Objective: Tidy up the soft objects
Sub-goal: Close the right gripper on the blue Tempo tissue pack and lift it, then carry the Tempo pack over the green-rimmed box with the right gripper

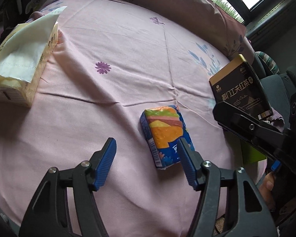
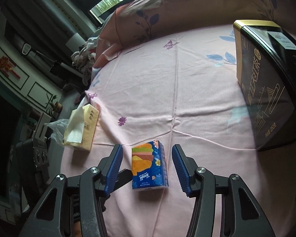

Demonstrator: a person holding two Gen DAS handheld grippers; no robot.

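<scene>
pink sheet (image 2: 187,98) bears the tissue pack (image 2: 149,166), lying flat between the parted right gripper (image 2: 147,169), likely lined up to grasp; left gripper (image 1: 147,161) is parted and empty beside it

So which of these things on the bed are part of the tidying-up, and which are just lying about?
Part of the job:
- small blue and orange pocket tissue pack
- pale yellow soft tissue pack with white tissue showing

Probably just lying about:
- black and gold tea box
- pink floral pillow
- pink flowered bedsheet
</scene>
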